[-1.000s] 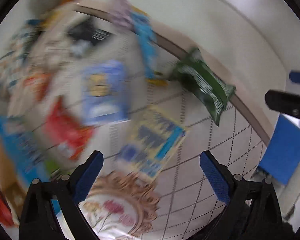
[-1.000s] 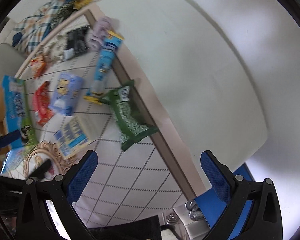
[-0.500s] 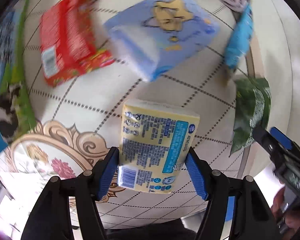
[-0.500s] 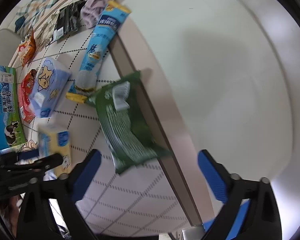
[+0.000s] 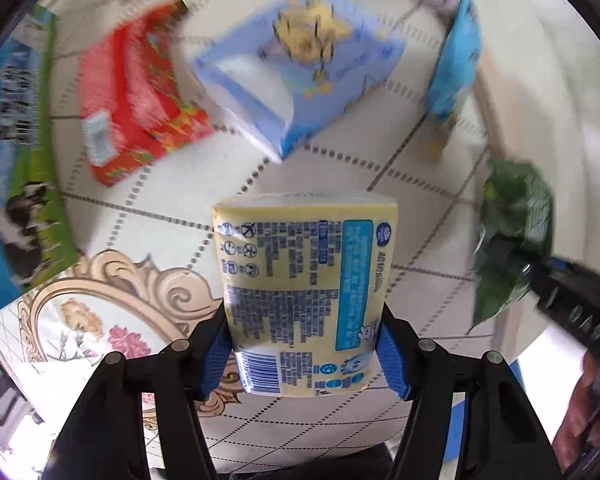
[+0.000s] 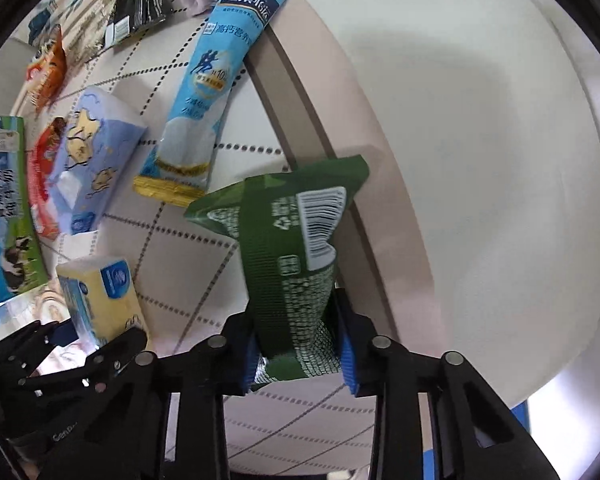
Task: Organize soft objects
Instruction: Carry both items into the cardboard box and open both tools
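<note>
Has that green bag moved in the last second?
Yes. The green bag lay flat by the table's wooden edge; now the right gripper clamps it, lifted, nearer the camera.

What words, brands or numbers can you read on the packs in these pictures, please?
"Nestle" and "10": on the long blue sachet; its Chinese lines are not clearly legible.
Yellow tissue pack: barcode and fine print, too small to read.
Green bag: barcode, print too small.
Blue-green milk carton: blurred.

"nestlé" on blue sachet (image 6: 216,76)
</note>
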A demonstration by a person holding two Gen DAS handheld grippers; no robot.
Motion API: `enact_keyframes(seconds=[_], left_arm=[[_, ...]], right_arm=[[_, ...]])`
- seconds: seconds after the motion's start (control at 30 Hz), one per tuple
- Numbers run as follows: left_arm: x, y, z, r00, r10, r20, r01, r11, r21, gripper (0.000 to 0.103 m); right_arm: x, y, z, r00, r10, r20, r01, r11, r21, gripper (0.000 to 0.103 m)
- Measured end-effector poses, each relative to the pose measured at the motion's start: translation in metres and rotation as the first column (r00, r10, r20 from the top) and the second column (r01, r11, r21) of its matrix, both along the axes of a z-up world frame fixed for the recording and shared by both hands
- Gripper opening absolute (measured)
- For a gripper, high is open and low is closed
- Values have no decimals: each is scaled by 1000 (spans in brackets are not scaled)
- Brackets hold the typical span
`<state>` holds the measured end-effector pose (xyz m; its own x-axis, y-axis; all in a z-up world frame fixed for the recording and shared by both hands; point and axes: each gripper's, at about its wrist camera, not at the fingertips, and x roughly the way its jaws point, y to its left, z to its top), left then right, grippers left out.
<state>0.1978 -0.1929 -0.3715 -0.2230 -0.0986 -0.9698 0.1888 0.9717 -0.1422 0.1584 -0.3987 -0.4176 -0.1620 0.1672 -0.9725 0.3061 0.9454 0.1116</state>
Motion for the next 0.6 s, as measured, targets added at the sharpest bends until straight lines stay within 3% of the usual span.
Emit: enact_keyframes(seconds=[0.17, 0.33, 0.5, 0.6], left_arm=[[2, 44, 74, 991, 65, 115, -56, 995, -79, 60], [8, 115, 164, 948, 190, 255, -158, 978, -139, 61], [17, 192, 206, 900, 272, 340, -236, 961, -143, 61], [28, 247, 199, 882, 325, 342, -298, 946, -130, 61]], right_arm=[[-5, 26, 46, 997, 7, 79, -11, 999, 47, 32], [6, 92, 121, 972, 89, 216, -116, 986, 118, 32], [39, 188, 185, 917, 203, 343, -274, 946, 173, 32], [64, 259, 201, 883, 270, 383, -355, 919, 173, 32]])
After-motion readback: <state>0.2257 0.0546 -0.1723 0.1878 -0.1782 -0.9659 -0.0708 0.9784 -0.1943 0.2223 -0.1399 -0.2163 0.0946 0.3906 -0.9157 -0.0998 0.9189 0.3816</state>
